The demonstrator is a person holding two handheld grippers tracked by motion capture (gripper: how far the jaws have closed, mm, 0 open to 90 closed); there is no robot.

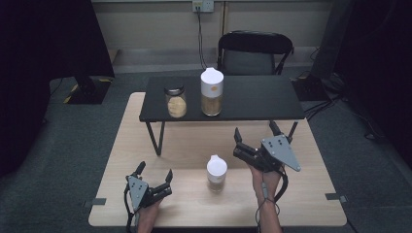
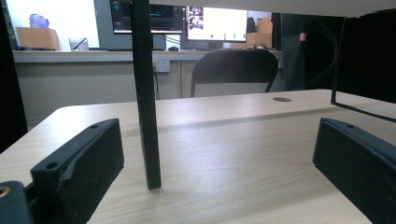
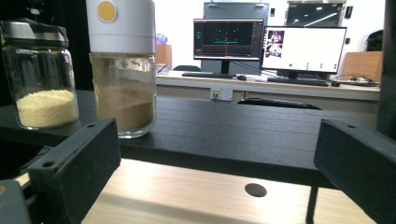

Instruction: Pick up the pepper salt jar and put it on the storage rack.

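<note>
We hold two grippers over the wooden table (image 1: 145, 145). Our left gripper (image 1: 155, 175) sits low near the table's near edge, jaws spread wide and grasping nothing; in its own view one black shelf leg (image 2: 145, 102) stands on the wood just ahead, between the jaws. Our right gripper (image 1: 253, 133) is raised higher, jaws likewise released and empty.

Between the two grippers, nearer the right one and just to its left, stands the small jar (image 1: 216, 173): one of three containers we count. It has a white cap over a clear body with brownish filling, upright on the wood and touched by neither gripper.

Ahead of the right gripper, on the single black shelf (image 1: 252, 99), stand the other two: a tall white-capped jar (image 3: 122, 65) of brown grains with a yellow dot on its cap, and just beside it a dark-lidded glass jar (image 3: 41, 74) part-filled with pale yellow grains.

Beyond the shelf stands one black chair (image 1: 255, 51).
</note>
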